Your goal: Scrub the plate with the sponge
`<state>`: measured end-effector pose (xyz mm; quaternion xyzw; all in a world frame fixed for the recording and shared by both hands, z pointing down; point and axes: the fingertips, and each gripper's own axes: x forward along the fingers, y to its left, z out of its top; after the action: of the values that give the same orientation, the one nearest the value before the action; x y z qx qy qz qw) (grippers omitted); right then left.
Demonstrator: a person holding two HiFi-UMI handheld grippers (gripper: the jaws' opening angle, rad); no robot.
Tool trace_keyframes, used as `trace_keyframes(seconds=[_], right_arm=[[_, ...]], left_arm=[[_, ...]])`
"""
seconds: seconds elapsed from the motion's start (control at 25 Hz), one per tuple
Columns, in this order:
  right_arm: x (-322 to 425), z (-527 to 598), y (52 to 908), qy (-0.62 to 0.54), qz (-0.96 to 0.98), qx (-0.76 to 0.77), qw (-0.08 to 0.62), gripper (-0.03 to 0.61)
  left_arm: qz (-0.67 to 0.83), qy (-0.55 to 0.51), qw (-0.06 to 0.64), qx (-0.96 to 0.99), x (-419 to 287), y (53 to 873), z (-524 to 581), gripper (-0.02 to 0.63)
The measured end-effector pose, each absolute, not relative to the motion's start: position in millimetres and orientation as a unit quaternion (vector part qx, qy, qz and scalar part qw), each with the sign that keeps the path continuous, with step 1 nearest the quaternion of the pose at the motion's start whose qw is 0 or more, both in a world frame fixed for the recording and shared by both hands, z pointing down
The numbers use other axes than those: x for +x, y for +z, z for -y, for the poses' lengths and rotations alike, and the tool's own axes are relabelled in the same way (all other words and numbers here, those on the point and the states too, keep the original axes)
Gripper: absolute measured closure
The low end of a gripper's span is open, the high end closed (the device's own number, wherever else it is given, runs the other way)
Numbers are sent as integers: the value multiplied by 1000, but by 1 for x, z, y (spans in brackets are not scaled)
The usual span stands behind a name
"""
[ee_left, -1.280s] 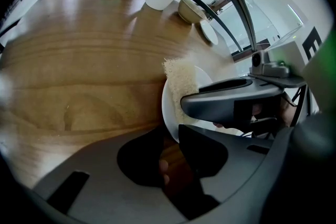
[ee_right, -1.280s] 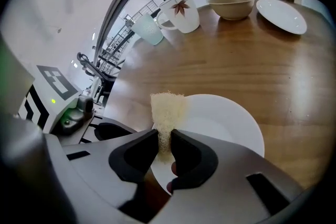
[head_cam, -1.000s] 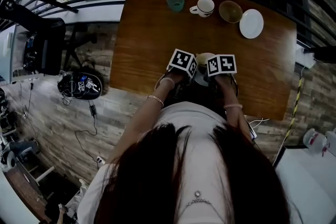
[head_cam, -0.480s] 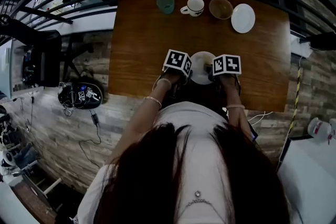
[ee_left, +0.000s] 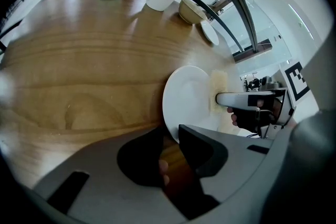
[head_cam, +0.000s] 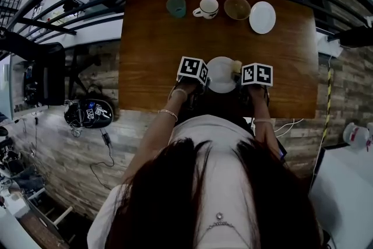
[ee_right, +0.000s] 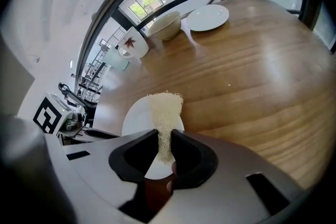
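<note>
A white plate point(head_cam: 221, 74) lies on the wooden table point(head_cam: 151, 49) near its front edge, between my two grippers. My left gripper point(ee_left: 171, 138) is shut on the plate point(ee_left: 188, 96), whose near rim runs into the narrow gap between the jaws. My right gripper point(ee_right: 165, 145) is shut on a pale yellow sponge point(ee_right: 166, 110), whose free end rests on the plate point(ee_right: 137, 122) at its right side. In the left gripper view the sponge point(ee_left: 218, 91) lies over the plate's far rim, under the right gripper point(ee_left: 247, 99). Seen from the head, the sponge point(head_cam: 236, 66) sits by the right marker cube.
Along the table's far edge stand a teal glass point(head_cam: 175, 6), a white mug point(head_cam: 206, 8), a tan bowl point(head_cam: 237, 8) and a second white plate point(head_cam: 262, 17). A black railing runs behind them. The person's head and arms hide the table's front edge.
The right gripper has slid rightward across the plate with the sponge and rolled a little, so more of the plate's face shows. The left gripper has kept its hold.
</note>
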<state>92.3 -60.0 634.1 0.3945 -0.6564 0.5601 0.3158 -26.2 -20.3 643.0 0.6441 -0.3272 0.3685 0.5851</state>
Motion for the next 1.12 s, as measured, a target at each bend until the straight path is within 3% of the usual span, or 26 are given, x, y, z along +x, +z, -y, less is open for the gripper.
trace_keyframes(seconds=[1.12], right_arm=[[144, 41, 601, 499, 679, 459, 282, 486]], left_arm=[[358, 324, 572, 663, -22, 633, 22, 511]])
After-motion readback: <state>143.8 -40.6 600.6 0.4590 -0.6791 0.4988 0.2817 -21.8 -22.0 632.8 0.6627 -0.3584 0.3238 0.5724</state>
